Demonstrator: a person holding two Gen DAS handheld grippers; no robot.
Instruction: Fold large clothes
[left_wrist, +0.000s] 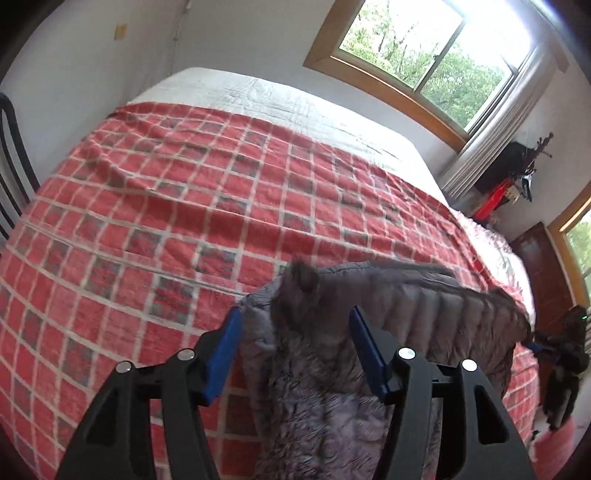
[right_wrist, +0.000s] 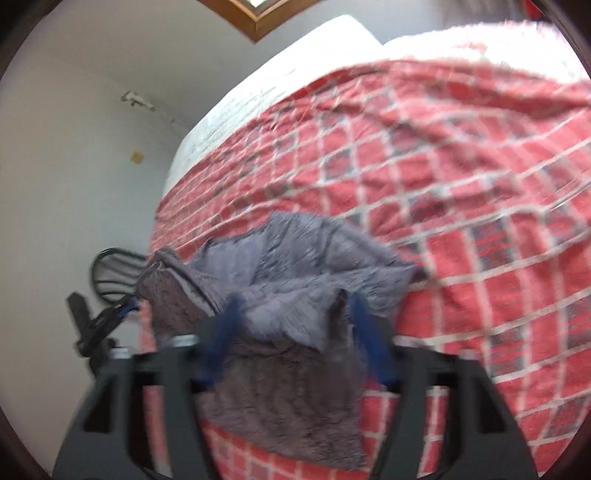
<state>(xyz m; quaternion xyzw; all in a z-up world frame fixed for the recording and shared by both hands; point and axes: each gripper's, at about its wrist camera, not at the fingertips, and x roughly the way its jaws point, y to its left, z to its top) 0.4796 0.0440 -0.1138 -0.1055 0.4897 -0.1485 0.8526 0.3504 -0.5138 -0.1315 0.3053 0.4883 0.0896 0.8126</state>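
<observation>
A grey garment (left_wrist: 424, 306), fleecy on one side and quilted on the other, lies bunched along the near edge of a bed covered by a red checked blanket (left_wrist: 184, 203). My left gripper (left_wrist: 295, 312) is open, its blue pads wide apart with the garment's fleecy end lying loose between them. In the right wrist view the picture is blurred. There the garment (right_wrist: 295, 251) is heaped on the blanket (right_wrist: 480, 221), and my right gripper (right_wrist: 291, 299) stands open over it with fabric between the pads. Each gripper shows in the other's view, the right gripper (left_wrist: 561, 354) and the left gripper (right_wrist: 107, 317).
A white quilt (left_wrist: 258, 92) covers the far part of the bed. A dark chair back (left_wrist: 11, 166) stands at the left edge, a window (left_wrist: 424, 48) behind the bed. A dark shelf with red items (left_wrist: 509, 177) and a brown door (left_wrist: 543, 273) are on the right.
</observation>
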